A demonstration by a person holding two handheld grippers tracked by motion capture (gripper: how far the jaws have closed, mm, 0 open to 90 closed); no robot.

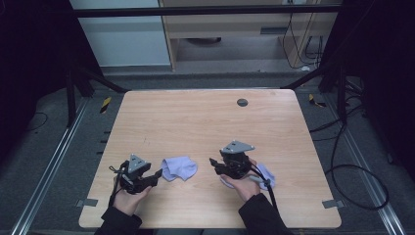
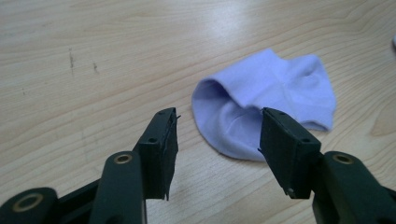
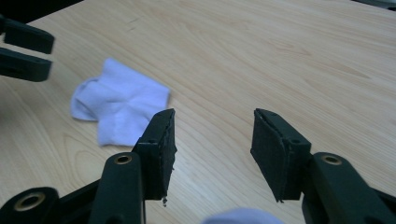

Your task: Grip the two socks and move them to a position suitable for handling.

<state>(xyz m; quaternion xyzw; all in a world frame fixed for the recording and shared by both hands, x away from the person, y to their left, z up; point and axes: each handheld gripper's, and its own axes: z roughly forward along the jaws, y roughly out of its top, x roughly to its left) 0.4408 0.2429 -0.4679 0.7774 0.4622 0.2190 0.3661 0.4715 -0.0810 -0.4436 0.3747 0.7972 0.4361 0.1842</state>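
Note:
A light purple sock [image 1: 179, 168] lies crumpled on the wooden table [image 1: 205, 122] between the two grippers. My left gripper [image 1: 156, 174] points right at it, jaws open, just short of its left edge. In the left gripper view the sock [image 2: 266, 105] lies just past the open gripper [image 2: 219, 113], nothing held. My right gripper [image 1: 214, 163] points left, open and empty, a short way right of the sock. A second pale sock [image 1: 266, 176] lies under the right hand. The right gripper view has the open gripper [image 3: 213, 113], the first sock [image 3: 119, 106] beyond it, and the second sock's edge [image 3: 243, 217] at the bottom.
A dark round cap [image 1: 242, 102] sits near the table's far edge. Bare wood stretches across the far half of the table. Cables [image 1: 352, 171] trail on the floor to the right. The left gripper's jaws [image 3: 23, 49] show at the right gripper view's top left.

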